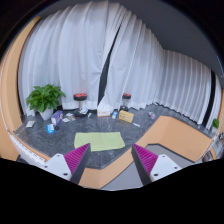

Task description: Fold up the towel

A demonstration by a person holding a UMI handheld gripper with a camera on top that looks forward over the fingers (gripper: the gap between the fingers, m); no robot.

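A light green towel (99, 142) lies flat on a dark grey speckled table (60, 145), ahead of my fingers and slightly to the left. My gripper (112, 160) is open and empty, held well above and back from the towel. The two magenta pads (80, 160) stand wide apart with only the table's tan edge between them.
The table has a tan wooden edge (110, 170) and a tan panel (170, 135) at the right. A potted plant (45, 98), small bottles (50, 127), two red-topped stools (80, 98) and a small box (127, 116) stand at the far side. White curtains (120, 60) hang behind.
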